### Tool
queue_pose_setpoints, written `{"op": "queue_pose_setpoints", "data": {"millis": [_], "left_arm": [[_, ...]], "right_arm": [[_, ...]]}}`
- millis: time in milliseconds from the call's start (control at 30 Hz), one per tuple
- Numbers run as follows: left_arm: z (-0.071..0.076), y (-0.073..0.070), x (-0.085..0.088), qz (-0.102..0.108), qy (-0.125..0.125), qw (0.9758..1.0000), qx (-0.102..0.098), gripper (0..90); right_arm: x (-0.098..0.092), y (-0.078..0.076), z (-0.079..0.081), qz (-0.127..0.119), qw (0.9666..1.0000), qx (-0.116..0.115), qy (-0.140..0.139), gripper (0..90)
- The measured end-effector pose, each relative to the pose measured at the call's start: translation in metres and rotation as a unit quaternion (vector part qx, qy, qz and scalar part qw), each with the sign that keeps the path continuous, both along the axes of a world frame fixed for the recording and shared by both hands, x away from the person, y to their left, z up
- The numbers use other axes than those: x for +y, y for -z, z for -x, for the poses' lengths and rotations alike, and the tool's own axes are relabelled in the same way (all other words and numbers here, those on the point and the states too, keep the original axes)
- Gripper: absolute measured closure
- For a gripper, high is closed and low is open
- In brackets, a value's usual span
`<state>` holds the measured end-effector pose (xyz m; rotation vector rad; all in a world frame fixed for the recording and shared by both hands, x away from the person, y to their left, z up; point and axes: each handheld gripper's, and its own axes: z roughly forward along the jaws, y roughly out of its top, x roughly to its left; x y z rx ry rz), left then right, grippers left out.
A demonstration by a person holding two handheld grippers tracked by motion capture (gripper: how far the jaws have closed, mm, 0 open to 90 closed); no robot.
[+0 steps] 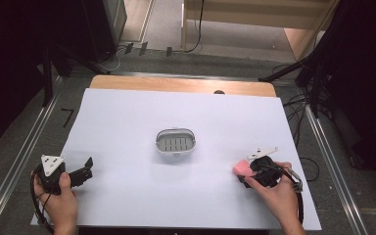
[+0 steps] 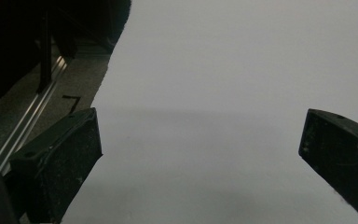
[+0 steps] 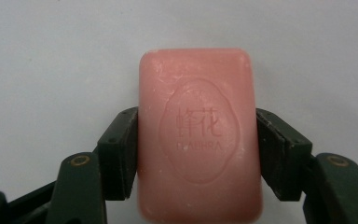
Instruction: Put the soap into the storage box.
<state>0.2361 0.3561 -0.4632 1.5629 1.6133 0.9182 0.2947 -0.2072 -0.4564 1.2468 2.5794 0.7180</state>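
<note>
Soap bar, pink, is clamped by its long sides in the right claw, at the near right of the white surface. Left claw rests wide, holding nothing. Likely step: carry. Next move probably calls for lifting toward the grey soap dish at centre, well apart.

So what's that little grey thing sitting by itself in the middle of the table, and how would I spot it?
Start from the big white sheet that covers the table. Near its centre, between the left gripper and the right gripper, sits a small grey oval soap dish with a row of dark slots in its floor. Nothing touches it, and unlike the pink soap bar clamped in the right gripper, it is grey and hollow.
</note>
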Motion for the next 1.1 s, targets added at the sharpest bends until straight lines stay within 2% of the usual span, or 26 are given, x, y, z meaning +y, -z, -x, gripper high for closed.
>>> {"op": "queue_pose_setpoints", "data": {"millis": [100, 233, 267, 367, 433, 467, 667, 933, 967, 1000, 1100], "left_arm": [[0.0, 0.0, 0.0, 0.0, 0.0, 1.0, 0.0, 0.0], [0.0, 0.0, 0.0, 0.0, -0.001, 1.0, -0.001, 0.0], [0.0, 0.0, 0.0, 0.0, -0.001, 1.0, -0.001, 0.0], [0.0, 0.0, 0.0, 0.001, -0.001, 1.0, -0.001, 0.0], [0.0, 0.0, 0.0, 0.0, -0.001, 1.0, -0.002, 0.0], [0.0, 0.0, 0.0, 0.0, -0.001, 1.0, -0.001, 0.0], [0.0, 0.0, 0.0, 0.001, 0.0, 1.0, -0.001, 0.0], [0.0, 0.0, 0.0, -0.002, 0.001, 1.0, 0.002, 0.0], [-0.001, 0.0, 0.0, -0.002, 0.001, 1.0, 0.002, 0.0], [-0.001, 0.0, 0.0, -0.002, 0.001, 1.0, 0.002, 0.0], [-0.001, 0.0, 0.0, -0.002, 0.001, 1.0, 0.002, 0.0]], "right_arm": [[0.003, -0.002, -0.002, -0.005, 0.9999, 0.0, -0.012, 38.2], [0.014, -0.008, -0.008, 0.005, 0.999, -0.011, -0.044, 38.2], [0.014, -0.008, -0.008, 0.005, 0.999, -0.011, -0.044, 38.2], [0.022, -0.012, -0.014, 0.015, 0.9974, -0.027, -0.064, 38.3], [0.027, -0.014, -0.017, 0.013, 0.9964, -0.031, -0.077, 38.3], [0.031, -0.017, -0.021, 0.005, 0.9947, -0.036, -0.096, 38.3], [0.043, -0.024, -0.029, -0.001, 0.9921, -0.039, -0.12, 38.3], [0.053, -0.032, -0.04, -0.022, 0.9856, -0.051, -0.16, 38.3], [0.054, -0.033, -0.041, -0.023, 0.984, -0.055, -0.168, 38.3], [0.056, -0.034, -0.042, -0.02, 0.9838, -0.056, -0.169, 38.3], [0.06, -0.035, -0.045, -0.018, 0.9789, -0.069, -0.191, 38.3]]}}
